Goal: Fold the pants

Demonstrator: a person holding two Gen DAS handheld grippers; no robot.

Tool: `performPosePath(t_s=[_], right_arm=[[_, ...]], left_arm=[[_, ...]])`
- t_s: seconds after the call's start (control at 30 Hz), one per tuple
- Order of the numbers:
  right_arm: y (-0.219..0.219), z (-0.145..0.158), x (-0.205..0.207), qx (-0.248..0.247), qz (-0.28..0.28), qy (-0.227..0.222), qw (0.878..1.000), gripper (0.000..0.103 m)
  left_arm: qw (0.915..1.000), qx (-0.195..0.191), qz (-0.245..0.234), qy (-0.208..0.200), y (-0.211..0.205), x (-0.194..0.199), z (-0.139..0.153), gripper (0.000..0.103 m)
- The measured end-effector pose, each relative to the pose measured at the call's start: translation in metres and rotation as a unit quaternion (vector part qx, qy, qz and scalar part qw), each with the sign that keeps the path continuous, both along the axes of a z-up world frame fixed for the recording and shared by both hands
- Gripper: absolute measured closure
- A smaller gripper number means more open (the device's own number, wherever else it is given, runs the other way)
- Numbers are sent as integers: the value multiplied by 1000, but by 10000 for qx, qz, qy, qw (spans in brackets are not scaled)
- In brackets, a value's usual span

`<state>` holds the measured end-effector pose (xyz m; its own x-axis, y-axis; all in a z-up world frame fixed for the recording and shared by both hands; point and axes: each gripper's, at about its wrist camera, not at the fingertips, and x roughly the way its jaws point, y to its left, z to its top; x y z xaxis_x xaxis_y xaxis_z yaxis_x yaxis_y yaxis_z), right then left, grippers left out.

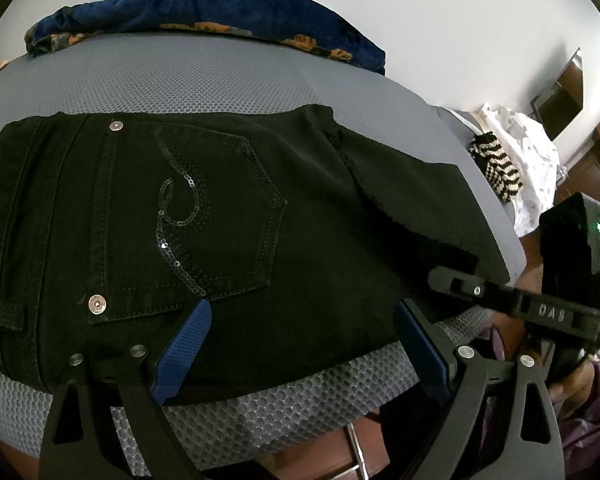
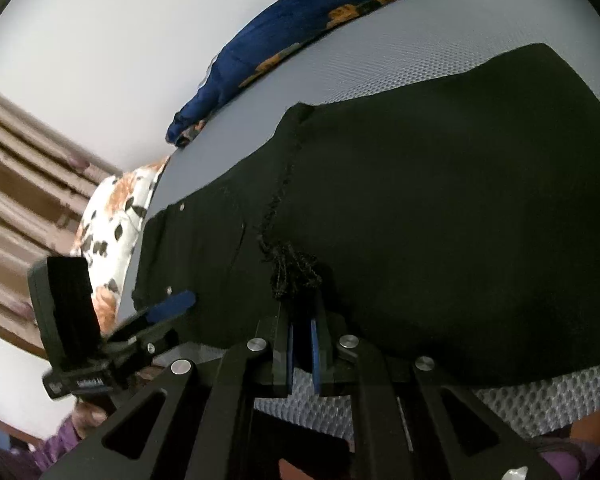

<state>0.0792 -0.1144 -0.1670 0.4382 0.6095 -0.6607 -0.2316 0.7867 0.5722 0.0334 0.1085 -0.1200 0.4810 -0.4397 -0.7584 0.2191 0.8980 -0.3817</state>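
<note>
Black pants point(image 1: 228, 216) lie folded on a grey mesh mattress point(image 1: 204, 76), back pocket with a sequin swirl facing up; they also fill the right wrist view point(image 2: 440, 208). My left gripper point(image 1: 304, 336) is open, its blue pads point(image 1: 188, 340) spread over the near edge of the pants below the pocket. My right gripper point(image 2: 302, 320) is shut on a frayed hem of the pants point(image 2: 292, 268) near the mattress front edge. The right gripper also shows at the right in the left wrist view point(image 1: 456, 280), and the left gripper at the left in the right wrist view point(image 2: 172, 304).
A blue blanket with orange flowers point(image 1: 220, 20) lies along the far side of the mattress. A striped cloth point(image 1: 496, 168) and white fabric point(image 1: 528, 160) lie at the right end. A floral pillow point(image 2: 112, 232) lies at the left end. A wooden bed frame point(image 1: 340, 460) runs below the mattress.
</note>
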Motion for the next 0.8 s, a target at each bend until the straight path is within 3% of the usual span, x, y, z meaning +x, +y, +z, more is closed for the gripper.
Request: performPosePath(t_s=[0.2,0.27,0.33,0.4,0.5,0.6,0.7,0.73,0.8], right_arm=[[3,3,-3,106,677,-65,9976,74],[-26,11,3,908,469,-39,9948,73],[-75,12,14,1800,-161,103,9835,72],[-110,6,22,2095,-693,247,9750,71],[-145,1,25,2073,-1101,225,9718,71],[-146,-1,25,1773,-893,189,9799,71],[-135,-6,28,1771,-702,215,9814,71],[-133,-7,29,1732,-654,200,9825,71],[-131,-7,30,1610,-540,122,9854,71]], left_arm=[[10000,42,-24,25,0,2,0,11],[10000,3,0,33,1,5,4,11],[9998,-185,-41,-9,3,7,11,11],[9988,-458,-186,-70,3,10,18,11],[9966,-680,-440,-145,-7,17,28,11],[9959,-624,-594,-277,-25,27,36,11],[9918,-748,-867,-560,-52,31,41,11],[9913,-645,-965,-621,-62,33,39,11],[9916,33,-1138,-609,-86,36,22,11]])
